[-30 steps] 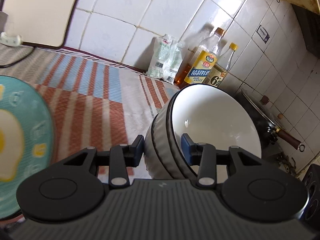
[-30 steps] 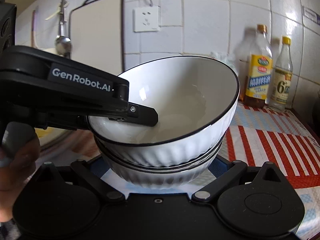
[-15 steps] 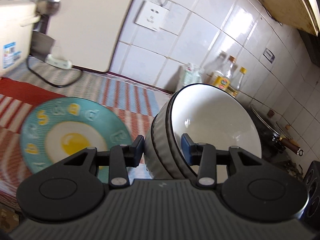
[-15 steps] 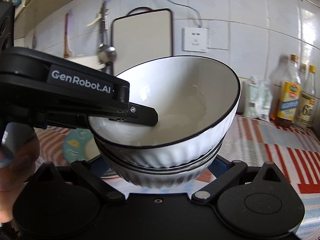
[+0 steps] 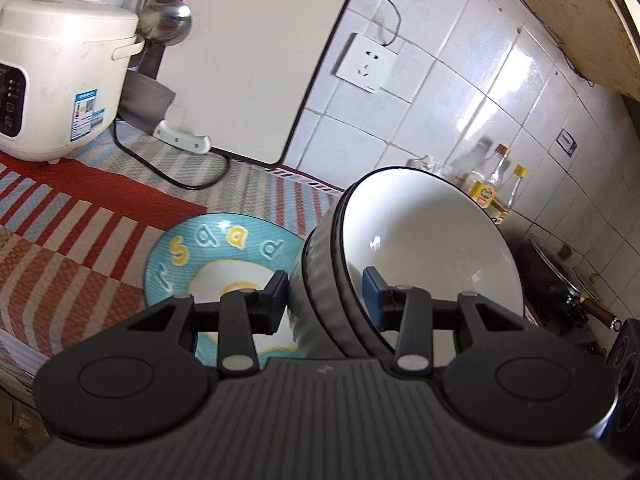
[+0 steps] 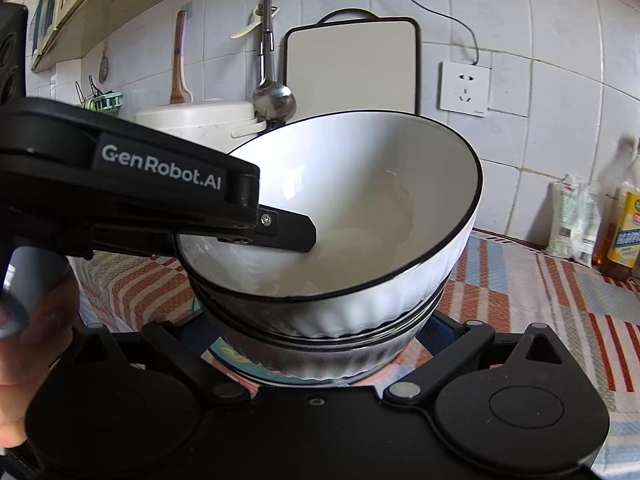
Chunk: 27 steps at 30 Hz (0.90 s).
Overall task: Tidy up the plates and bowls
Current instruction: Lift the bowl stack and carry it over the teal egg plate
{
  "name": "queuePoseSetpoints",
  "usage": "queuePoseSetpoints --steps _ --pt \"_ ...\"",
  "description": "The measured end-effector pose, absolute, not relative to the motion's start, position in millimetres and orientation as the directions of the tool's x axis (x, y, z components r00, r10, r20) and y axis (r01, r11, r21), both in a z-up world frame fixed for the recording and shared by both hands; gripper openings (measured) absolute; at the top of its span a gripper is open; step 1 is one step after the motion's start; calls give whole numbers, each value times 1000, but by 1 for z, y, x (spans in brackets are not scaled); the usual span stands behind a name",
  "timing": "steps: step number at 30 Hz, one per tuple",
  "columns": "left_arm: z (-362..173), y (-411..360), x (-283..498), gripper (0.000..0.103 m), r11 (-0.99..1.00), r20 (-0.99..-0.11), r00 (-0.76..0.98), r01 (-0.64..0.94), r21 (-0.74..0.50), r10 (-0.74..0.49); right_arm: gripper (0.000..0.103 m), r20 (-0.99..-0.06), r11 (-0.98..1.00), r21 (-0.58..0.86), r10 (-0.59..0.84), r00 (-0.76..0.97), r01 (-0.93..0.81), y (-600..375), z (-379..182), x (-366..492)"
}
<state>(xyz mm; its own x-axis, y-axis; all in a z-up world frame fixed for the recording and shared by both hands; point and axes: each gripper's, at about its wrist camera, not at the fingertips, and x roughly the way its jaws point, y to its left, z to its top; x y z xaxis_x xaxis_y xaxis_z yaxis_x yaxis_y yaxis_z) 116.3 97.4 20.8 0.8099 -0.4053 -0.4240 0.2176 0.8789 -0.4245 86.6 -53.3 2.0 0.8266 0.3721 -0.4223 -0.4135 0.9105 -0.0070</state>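
Observation:
A stack of white ribbed bowls with black rims hangs tilted above the counter, held by both grippers. My left gripper is shut on the stack's wall, one finger inside the top bowl and one outside. In the right wrist view that inner finger reaches into the bowls from the left. My right gripper is shut across the bottom bowl, a blue pad against each side. A teal plate with a fried-egg picture and letters lies on the striped cloth just below and left of the stack. Only a sliver of the plate shows under the bowls.
A white rice cooker stands at the back left with its cord trailing over the cloth. A cutting board and a ladle hang on the tiled wall. Oil bottles and a dark wok are to the right.
Both grippers have carried the bowl stack leftward along the counter and slightly up. The teal plate now lies right under it, and the rice cooker has come into view.

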Motion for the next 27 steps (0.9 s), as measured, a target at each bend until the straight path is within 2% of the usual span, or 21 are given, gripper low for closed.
queuePoseSetpoints --steps 16,27 --pt "-9 135 171 38 872 -443 795 207 -444 -414 102 -465 906 -22 366 806 -423 -17 -17 141" --pt "-26 140 191 38 883 -475 797 149 -444 -374 102 -514 889 -13 386 766 -457 -12 -32 161"
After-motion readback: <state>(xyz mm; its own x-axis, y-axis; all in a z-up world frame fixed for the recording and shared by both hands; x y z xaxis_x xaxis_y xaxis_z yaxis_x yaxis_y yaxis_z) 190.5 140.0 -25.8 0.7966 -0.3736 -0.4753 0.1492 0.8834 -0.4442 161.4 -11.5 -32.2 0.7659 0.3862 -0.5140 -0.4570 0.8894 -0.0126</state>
